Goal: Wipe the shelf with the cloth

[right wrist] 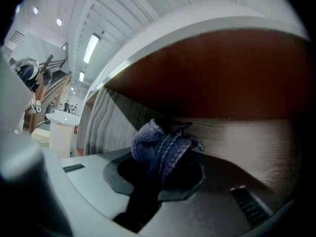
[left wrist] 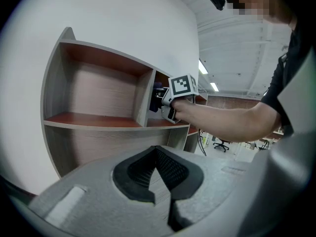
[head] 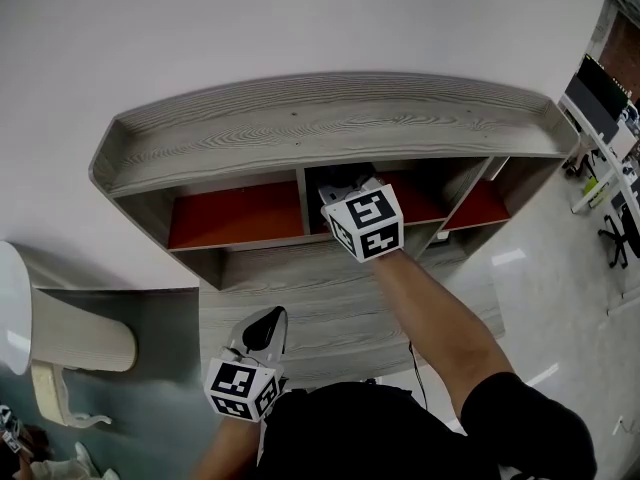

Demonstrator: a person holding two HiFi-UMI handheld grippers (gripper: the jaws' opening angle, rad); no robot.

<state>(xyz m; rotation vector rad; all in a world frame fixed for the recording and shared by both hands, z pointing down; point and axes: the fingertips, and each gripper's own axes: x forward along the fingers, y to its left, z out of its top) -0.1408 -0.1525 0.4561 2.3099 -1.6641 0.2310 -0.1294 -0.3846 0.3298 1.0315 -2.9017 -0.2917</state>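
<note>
Right gripper view: cloth [right wrist: 165, 149] between jaws

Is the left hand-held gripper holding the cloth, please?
No, the cloth is clamped in the right hand-held gripper; the left hand-held gripper is shut, empty.

A white pedestal stand [right wrist: 61, 128] sits on the floor [head: 560, 298]; a black office chair [head: 617, 238] stands well apart, and strip lights [right wrist: 91, 48] glow overhead.

The shelf [head: 330, 118] is pale grey wood grain with red-brown inner boards. The cloth [right wrist: 163, 147] is dark blue with paler stitched lines. The marker cubes [head: 365, 223] show black-and-white squares.
</note>
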